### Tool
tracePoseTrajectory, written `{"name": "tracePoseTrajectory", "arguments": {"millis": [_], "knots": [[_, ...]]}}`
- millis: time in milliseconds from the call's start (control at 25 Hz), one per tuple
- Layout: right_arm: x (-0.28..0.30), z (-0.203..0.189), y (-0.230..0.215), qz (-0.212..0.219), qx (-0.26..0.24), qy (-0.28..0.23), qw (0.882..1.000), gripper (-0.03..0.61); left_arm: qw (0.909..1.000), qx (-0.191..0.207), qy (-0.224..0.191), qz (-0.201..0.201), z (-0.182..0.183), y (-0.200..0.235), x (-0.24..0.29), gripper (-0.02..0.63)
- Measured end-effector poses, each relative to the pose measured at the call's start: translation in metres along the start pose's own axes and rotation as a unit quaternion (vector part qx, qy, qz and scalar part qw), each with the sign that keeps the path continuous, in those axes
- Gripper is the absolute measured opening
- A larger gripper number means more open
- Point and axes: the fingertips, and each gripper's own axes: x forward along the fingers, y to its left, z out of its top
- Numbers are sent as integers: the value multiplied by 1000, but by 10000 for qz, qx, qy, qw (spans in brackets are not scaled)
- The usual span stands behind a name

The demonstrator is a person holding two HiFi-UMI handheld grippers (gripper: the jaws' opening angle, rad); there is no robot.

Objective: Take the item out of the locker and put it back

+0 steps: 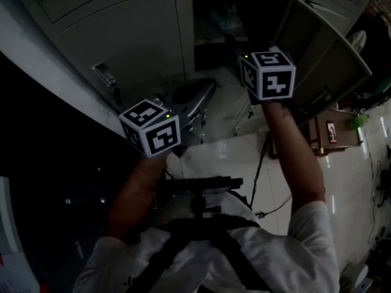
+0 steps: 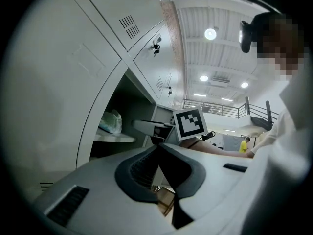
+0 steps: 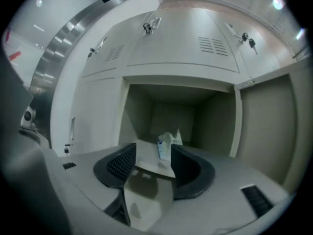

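The item is a pale crumpled plastic bag (image 3: 166,143) lying on the shelf (image 3: 151,161) inside the open locker (image 3: 178,106). The left gripper view shows the same bag (image 2: 110,122) on that shelf. My right gripper (image 3: 152,153) is open and points into the compartment, with the bag just beyond its fingertips and nothing between them. Its marker cube (image 1: 269,72) sits in front of the dark opening. My left gripper (image 2: 158,148) is shut and empty, held lower and to the left, outside the locker; its cube (image 1: 149,127) is in front of the shut doors.
The locker's door (image 1: 330,47) stands swung open to the right. Shut locker doors (image 1: 122,35) with latches fill the left side and the row above (image 3: 171,43). A pale tiled floor (image 1: 342,182) and a brown box (image 1: 333,130) lie to the right.
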Motion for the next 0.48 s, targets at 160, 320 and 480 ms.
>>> {"name": "tracePoseTrajectory", "arguments": {"millis": [160, 320, 480], "knots": [[-15, -2, 10, 27, 75, -29, 10000, 232, 10000, -14, -4, -46, -3, -5, -10, 0], [-27, -5, 16, 6, 124, -44, 9999, 232, 10000, -23, -3, -39, -6, -6, -19, 0], [-38, -15, 24, 2, 195, -17, 9998, 232, 10000, -20, 1, -13, -8, -6, -30, 0]]}}
